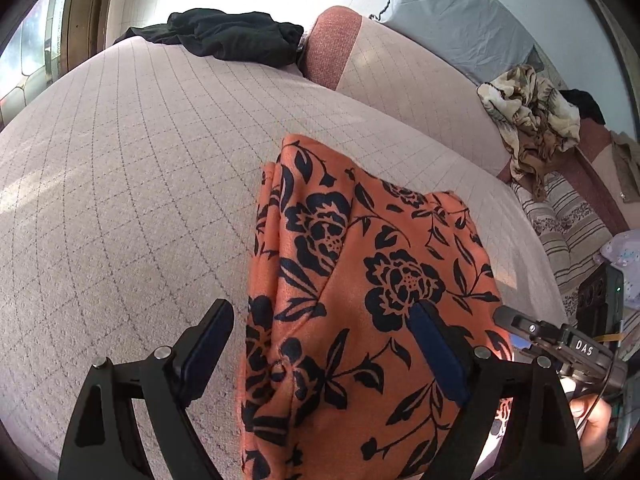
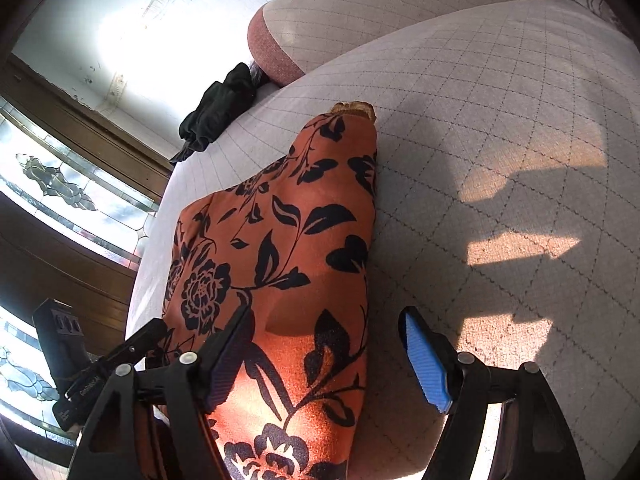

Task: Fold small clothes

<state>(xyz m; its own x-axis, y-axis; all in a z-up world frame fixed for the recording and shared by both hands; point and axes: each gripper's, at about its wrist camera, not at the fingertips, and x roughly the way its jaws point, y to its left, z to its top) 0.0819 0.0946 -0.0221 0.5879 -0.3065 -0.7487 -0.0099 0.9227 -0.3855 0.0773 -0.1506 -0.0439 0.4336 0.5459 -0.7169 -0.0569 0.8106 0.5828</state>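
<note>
Surroundings: a black garment (image 1: pixel 224 36) lay at 11 o'clock on the quilted bed (image 1: pixel 120 184); a crumpled beige cloth (image 1: pixel 532 120) at 2 o'clock.
Orange floral cloth (image 1: pixel 340 280): folded on the bed, long axis running 6 to 12 o'clock.
Left tongs (image 1: pixel 324 356): wide, straddling the cloth, gripping nothing.
Right tongs (image 2: pixel 328 360): wide, gripping nothing.

Orange garment (image 1: pixel 360 280) with dark floral print, folded lengthwise on quilted bedcover (image 1: pixel 120 200)

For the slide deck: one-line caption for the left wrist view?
Open left gripper over a folded orange floral garment on a quilted bed cover.
</note>
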